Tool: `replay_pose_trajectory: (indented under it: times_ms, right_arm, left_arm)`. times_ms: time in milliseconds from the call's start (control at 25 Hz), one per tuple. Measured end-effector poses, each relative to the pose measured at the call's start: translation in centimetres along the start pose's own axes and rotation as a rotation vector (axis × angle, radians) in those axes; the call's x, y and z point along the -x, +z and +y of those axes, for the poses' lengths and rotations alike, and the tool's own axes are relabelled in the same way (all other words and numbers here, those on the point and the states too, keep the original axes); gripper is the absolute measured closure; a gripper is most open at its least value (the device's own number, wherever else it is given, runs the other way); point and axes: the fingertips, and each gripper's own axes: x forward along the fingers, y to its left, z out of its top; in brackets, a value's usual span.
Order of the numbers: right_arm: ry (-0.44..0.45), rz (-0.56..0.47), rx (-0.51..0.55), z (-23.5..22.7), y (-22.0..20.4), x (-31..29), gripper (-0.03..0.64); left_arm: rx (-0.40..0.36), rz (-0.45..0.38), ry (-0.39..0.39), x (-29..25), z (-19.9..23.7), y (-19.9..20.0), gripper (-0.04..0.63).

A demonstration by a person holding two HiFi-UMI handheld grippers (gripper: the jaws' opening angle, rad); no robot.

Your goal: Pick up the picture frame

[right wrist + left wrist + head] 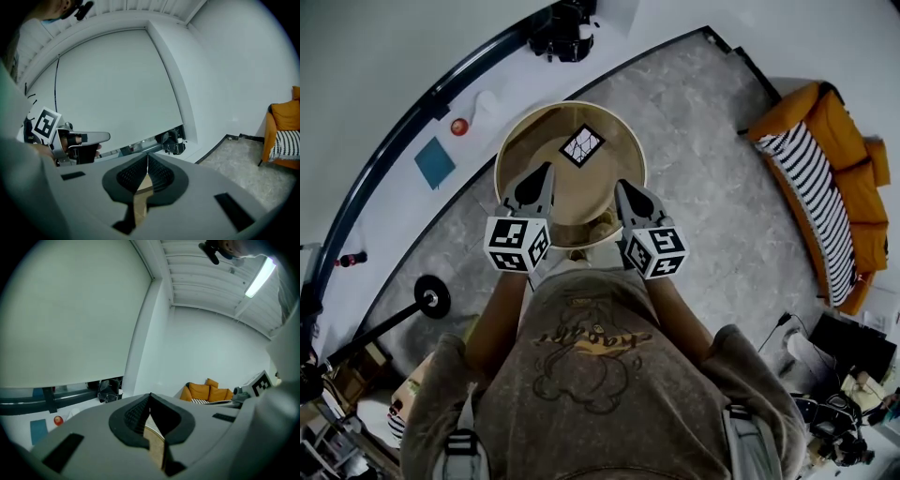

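Note:
A small square picture frame (582, 144) with a dark border lies flat on the far part of a round wooden table (609, 192). My left gripper (547, 168) hovers over the table's near left side, shut and empty, its tips a short way short of the frame. My right gripper (618, 185) hovers over the near right side, also shut and empty. In the left gripper view the gripper's (150, 394) jaws meet with only table wood showing below. The right gripper view shows that gripper (147, 154) with its jaws touching too. The frame is hidden in both gripper views.
An orange sofa (825, 178) with a striped cushion stands at the right. A black bag (564, 30) sits by the far wall. A red ball (459, 126) and a blue sheet (435, 161) lie on the floor at the left. A black stand (431, 298) lies near left.

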Motion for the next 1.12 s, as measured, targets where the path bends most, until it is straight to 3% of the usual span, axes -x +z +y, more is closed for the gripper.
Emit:
replay_pose_trajectory:
  times_ms: [600, 1120]
  right_arm:
    - [0.039, 0.079, -0.012, -3.8, -0.9, -6.4, 0.597]
    - [0.049, 0.124, -0.009, -9.9, -6.7, -15.5, 0.597]
  left_arm:
    - [0.026, 0.066, 0.037, -6.3, 2.8, -2.3, 0.577]
    - [0.084, 0.092, 0.083, -13.7, 7.9, -9.6, 0.577]
